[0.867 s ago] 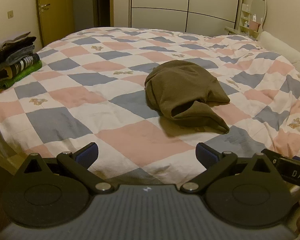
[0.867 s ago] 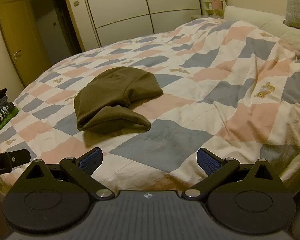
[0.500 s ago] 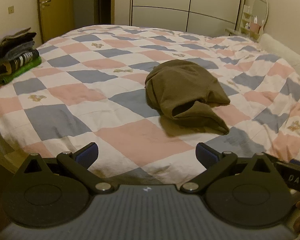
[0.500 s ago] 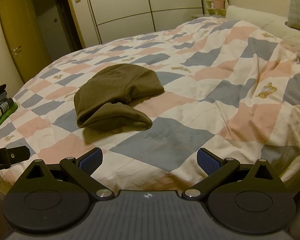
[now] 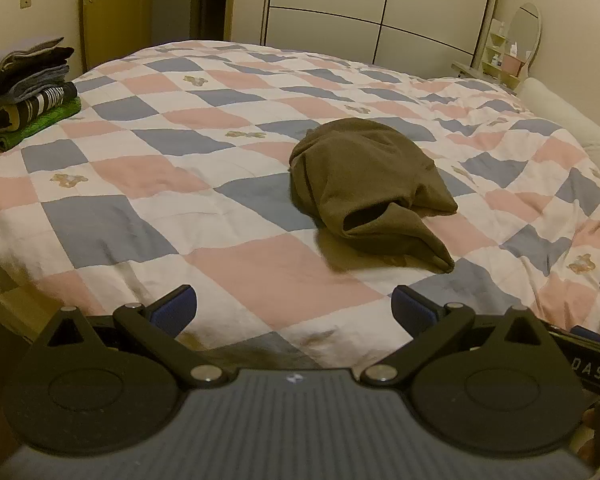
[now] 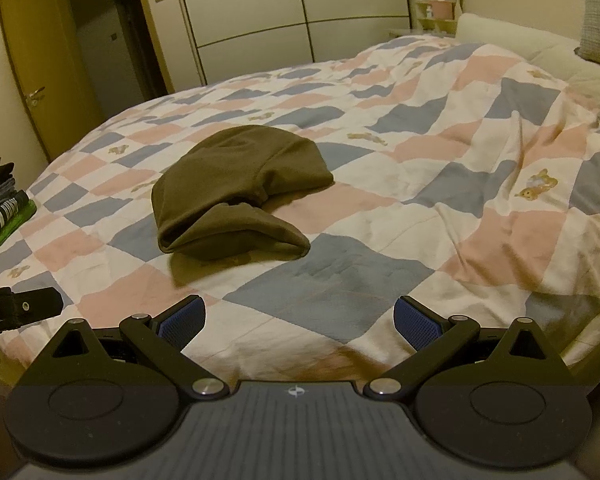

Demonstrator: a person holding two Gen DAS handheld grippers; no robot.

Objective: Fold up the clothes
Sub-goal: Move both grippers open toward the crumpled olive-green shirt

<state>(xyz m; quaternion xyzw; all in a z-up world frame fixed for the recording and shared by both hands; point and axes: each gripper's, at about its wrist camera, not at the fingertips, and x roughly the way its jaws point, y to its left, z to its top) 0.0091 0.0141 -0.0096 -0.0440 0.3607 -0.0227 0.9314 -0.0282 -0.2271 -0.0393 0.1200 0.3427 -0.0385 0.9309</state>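
Left gripper [image 5: 294, 308] and right gripper [image 6: 300, 320]: fingers spread wide, holding nothing. Crumpled olive-brown fabric garment [image 5: 370, 188] lies on the checked quilt [image 5: 148, 168], well ahead of both fingertips.

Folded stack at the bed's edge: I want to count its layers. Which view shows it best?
The left wrist view: the stack sits whole on the quilt, its layers distinct. The right wrist view shows only part of it, cut by the frame's left edge.
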